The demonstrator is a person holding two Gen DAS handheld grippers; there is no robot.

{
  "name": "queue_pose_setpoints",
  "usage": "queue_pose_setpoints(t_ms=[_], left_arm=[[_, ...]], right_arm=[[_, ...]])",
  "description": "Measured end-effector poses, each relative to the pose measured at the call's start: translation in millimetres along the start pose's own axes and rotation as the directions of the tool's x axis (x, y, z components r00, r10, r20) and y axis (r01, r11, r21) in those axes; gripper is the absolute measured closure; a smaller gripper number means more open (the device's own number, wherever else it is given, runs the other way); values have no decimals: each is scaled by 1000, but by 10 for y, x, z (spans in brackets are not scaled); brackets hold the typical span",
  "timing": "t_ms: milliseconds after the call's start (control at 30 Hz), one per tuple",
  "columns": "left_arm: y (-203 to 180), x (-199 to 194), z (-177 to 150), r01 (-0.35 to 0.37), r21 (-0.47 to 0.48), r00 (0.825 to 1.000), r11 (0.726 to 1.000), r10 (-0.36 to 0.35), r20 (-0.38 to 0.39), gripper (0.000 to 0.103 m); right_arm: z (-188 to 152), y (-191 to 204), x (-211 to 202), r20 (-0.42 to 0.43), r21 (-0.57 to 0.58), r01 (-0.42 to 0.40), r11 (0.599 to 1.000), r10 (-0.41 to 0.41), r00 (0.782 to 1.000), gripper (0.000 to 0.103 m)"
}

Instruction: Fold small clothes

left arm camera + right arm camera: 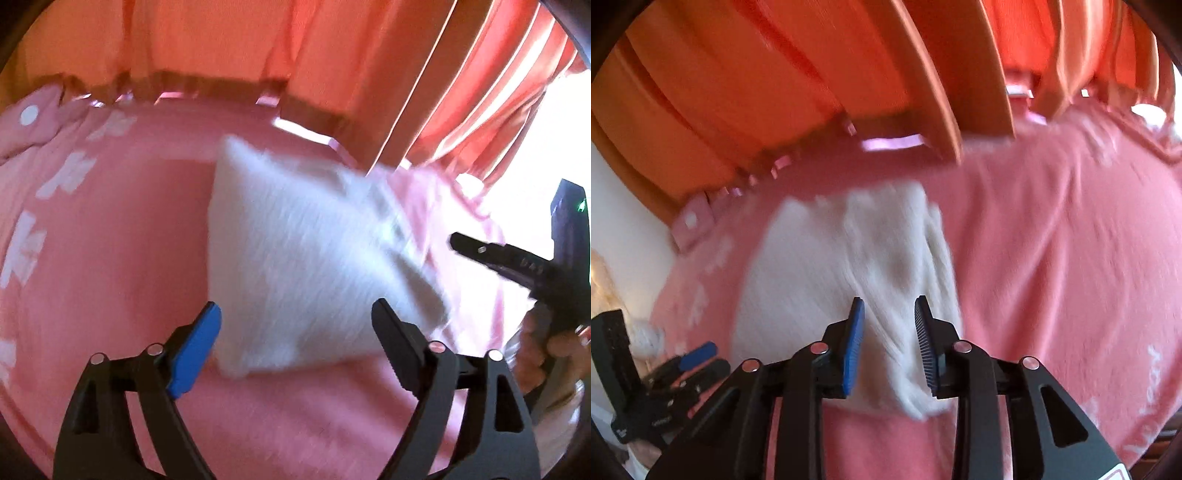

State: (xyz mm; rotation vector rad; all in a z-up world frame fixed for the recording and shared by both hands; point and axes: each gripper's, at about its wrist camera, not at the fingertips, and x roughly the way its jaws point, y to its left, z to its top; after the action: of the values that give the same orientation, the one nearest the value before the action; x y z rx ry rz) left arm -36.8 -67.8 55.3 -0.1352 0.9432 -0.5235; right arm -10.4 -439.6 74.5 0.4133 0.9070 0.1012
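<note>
A white cloth [295, 258] lies on the pink bedspread [122, 240], blurred by motion, its folds hard to read. The left gripper [295, 321] hangs spread apart at its near edge. The right gripper [889, 325], fingers apart, sits over the cloth's near corner; contact is unclear.

Our left claw [295, 325] hangs with its jaws spread wide, blue pad on the left finger and black on the right, nothing between them. Our right claw [889, 332] has its two blue-padded jaws parted a little, with no grip made. Seen from the left wrist, the right claw sits just right of the left claw, our hand [543, 347] wrapped round its handle.
</note>
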Motion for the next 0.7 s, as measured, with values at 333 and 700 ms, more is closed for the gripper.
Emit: queue_pose_setpoints(t_ms=[333, 700], left_arm=[[152, 1035, 293, -230, 17, 969, 973, 230, -93, 18], [263, 897, 175, -162, -97, 985, 982, 155, -75, 16]], right_arm=[[-5, 68, 1205, -113, -11, 53, 999, -54, 992, 81], [-193, -219, 812, -89, 52, 95, 994, -90, 992, 78]])
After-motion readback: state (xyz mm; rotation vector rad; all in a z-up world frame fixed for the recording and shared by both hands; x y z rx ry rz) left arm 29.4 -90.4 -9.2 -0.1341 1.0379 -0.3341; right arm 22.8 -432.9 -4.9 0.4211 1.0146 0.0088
